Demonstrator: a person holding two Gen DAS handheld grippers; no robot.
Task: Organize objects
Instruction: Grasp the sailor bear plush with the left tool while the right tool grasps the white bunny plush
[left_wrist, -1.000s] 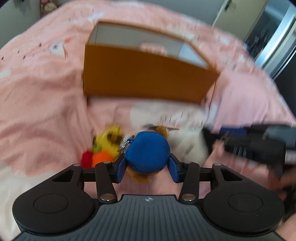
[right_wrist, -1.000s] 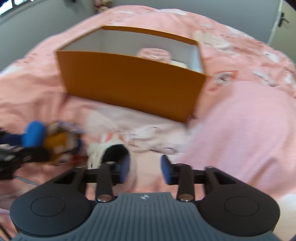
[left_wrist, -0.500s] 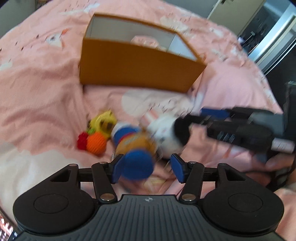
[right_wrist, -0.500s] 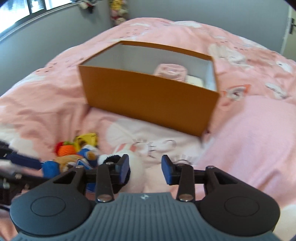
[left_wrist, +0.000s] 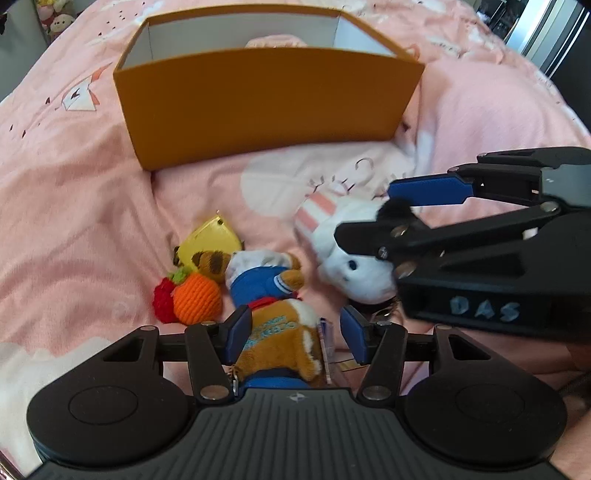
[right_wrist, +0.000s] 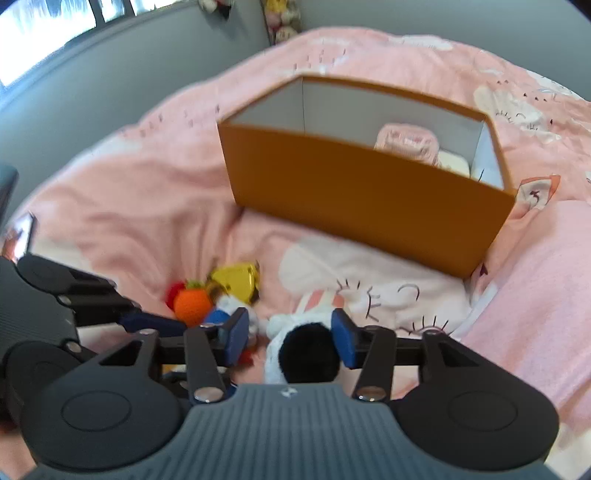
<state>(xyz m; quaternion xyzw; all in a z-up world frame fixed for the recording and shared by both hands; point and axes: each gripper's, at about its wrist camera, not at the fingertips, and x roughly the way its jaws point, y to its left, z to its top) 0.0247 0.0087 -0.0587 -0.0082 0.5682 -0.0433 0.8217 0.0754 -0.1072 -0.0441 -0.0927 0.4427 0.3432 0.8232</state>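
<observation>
An orange box with white inner walls stands on the pink bed; it also shows in the right wrist view. My left gripper is open around a brown plush toy in blue and white clothes that lies on the bed. My right gripper is open around a white plush bunny with a black patch; the bunny also shows in the left wrist view. The right gripper shows there too.
A knitted orange and red fruit toy and a yellow toy lie left of the plush. A pink item and a white item sit inside the box. A grey wall runs behind the bed.
Both grippers have pulled back and opened wider. The left gripper let go of the brown plush's blue part; the plush now lies on the bed between its fingers.
</observation>
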